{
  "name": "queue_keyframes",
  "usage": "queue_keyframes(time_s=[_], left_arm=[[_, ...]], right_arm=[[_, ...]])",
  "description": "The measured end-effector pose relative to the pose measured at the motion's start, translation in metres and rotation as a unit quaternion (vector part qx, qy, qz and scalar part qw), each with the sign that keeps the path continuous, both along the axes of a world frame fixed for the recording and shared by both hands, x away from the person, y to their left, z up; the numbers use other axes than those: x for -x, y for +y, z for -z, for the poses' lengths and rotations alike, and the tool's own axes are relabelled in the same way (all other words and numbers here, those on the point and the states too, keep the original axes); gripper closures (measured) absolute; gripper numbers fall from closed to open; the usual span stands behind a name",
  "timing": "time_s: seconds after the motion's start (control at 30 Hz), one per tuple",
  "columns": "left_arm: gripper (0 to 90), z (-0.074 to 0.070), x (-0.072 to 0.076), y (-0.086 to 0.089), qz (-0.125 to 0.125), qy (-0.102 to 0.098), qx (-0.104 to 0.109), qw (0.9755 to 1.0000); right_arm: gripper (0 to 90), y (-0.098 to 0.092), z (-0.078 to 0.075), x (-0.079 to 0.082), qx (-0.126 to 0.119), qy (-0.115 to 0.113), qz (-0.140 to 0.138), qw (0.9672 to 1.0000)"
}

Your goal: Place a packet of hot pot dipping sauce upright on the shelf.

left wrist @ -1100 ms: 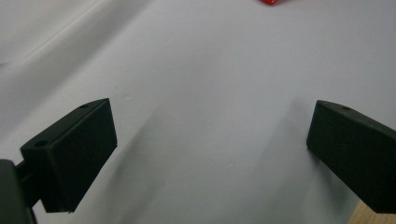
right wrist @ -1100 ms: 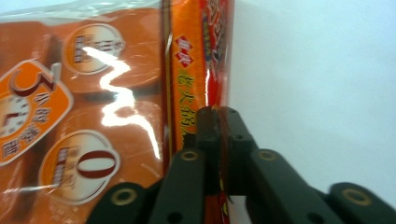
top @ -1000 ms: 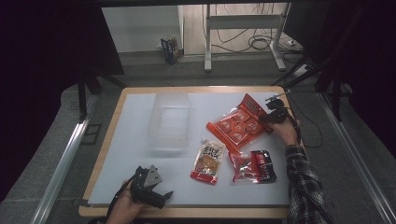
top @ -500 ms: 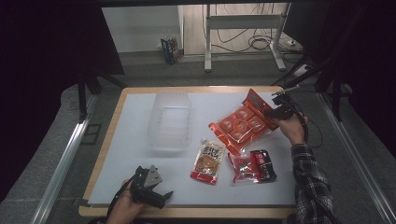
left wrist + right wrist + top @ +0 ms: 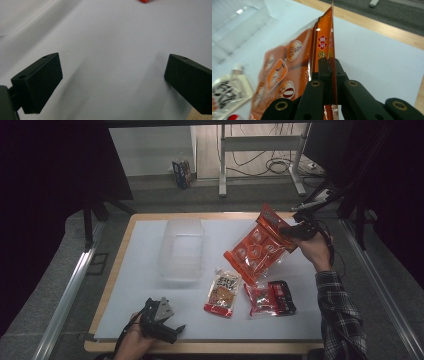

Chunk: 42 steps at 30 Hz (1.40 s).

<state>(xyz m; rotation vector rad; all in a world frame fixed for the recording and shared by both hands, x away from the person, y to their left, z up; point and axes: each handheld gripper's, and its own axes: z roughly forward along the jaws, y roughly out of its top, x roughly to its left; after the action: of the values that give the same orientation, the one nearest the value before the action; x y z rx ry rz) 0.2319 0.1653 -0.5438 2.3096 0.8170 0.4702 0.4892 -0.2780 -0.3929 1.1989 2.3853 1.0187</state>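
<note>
right of centre in the high view, we are seeing the right gripper (image 5: 295, 231) clamping its jaws on the upper right edge of the orange snack bag (image 5: 256, 247), with the bag hanging off the table (image 5: 150, 265). its long axis is slanting from upper right at the jaws down to lower left, the free corner pointing toward the clear plastic box (image 5: 181, 248), which is lying well to the left. in the right gripper view the bag (image 5: 294, 72) is standing edge-on between the closed jaws of the gripper (image 5: 328, 65). we are judging the coming move as a carry leftward to the box. low left, the left gripper (image 5: 162, 320) is resting with jaws wide apart over bare table, farther from the bag. two smaller packets (image 5: 224, 292) (image 5: 270, 297) are lying below the bag.
</note>
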Motion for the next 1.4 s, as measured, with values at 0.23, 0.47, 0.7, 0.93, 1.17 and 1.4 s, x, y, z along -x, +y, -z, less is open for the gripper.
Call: queue_keyframes(time_s=[0.23,0.47,0.7,0.93,1.17,1.4], left_arm=[[1.5,0.0,0.0,0.0,0.001,-0.001,-0.001,1.0],[1.5,0.0,0.001,-0.001,0.002,-0.002,-0.003,1.0],[1.5,0.0,0.001,-0.001,0.002,-0.004,-0.005,1.0],[1.2,-0.002,0.003,-0.004,0.007,-0.019,-0.015,0.9997],[0.0,-0.005,0.003,0.0,-0.008,-0.03,-0.004,0.9995],[0.0,-0.006,0.002,0.002,-0.011,-0.031,-0.003,0.9994]], right_arm=[[88.6,0.016,-0.024,0.014,-0.018,-0.013,-0.025,0.9994],[88.7,0.03,-0.04,0.024,-0.028,-0.019,-0.053,0.998],[88.7,0.051,-0.054,0.036,-0.031,-0.029,-0.087,0.9953],[88.8,0.072,-0.062,0.044,-0.032,-0.037,-0.117,0.992],[89.0,0.099,-0.071,0.052,-0.01,-0.054,-0.141,0.9886],[89.1,0.114,-0.079,0.054,-0.002,-0.061,-0.148,0.9872]])
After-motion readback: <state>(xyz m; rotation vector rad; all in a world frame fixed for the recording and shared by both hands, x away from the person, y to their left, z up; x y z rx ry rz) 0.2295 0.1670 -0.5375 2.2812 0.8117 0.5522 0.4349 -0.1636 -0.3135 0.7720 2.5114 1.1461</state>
